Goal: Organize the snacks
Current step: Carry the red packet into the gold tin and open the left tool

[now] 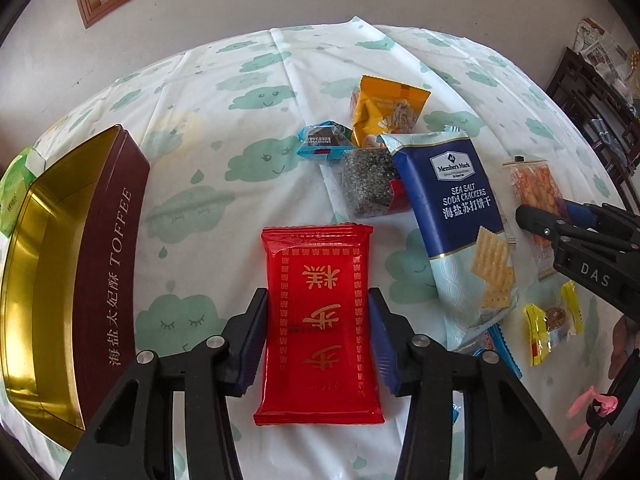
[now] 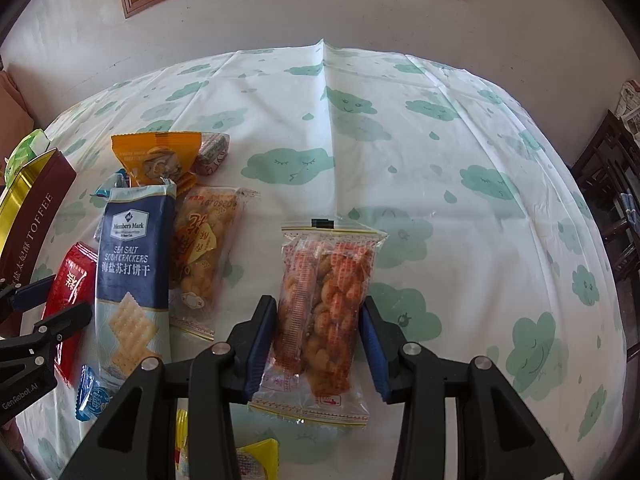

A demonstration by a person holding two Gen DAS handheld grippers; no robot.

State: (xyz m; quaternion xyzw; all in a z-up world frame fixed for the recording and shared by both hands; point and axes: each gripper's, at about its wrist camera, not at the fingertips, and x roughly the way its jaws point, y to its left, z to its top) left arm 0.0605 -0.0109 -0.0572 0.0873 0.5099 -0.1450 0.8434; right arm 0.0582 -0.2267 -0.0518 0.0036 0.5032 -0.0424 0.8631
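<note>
Snacks lie scattered on a counter point(image 1: 248, 80) covered by a white cloth printed with green clouds. At the left stands an open tin point(image 1: 72, 264), gold inside and maroon outside, lettered "TOFFEE" after a row of Chinese characters.

Just right of it the left gripper point(image 1: 318, 336) has its blue pads against both long edges of a red packet point(image 1: 320, 320) with gold Chinese characters and a gold border, gripping it; the packet lies flat on the cloth.

Right of that packet lies a blue and pale cracker bag point(image 1: 460, 216) reading "Member's Mark", "SEA SALT SODA CRACKERS" and "海盐苏打饼干". Beyond its far end are an orange pouch point(image 1: 384, 112), a small blue wrapped sweet point(image 1: 320, 142) and a clear pack of dark seeded squares point(image 1: 368, 184). Near its near end sits a yellow-wrapped candy point(image 1: 554, 320).

Further right, the right gripper point(image 2: 320, 340) is clamped on a clear twisted-dough snack bag point(image 2: 324, 304) with red print too fine to read. One gripper body reads "DAS", the other "GenRobot.AI".
</note>
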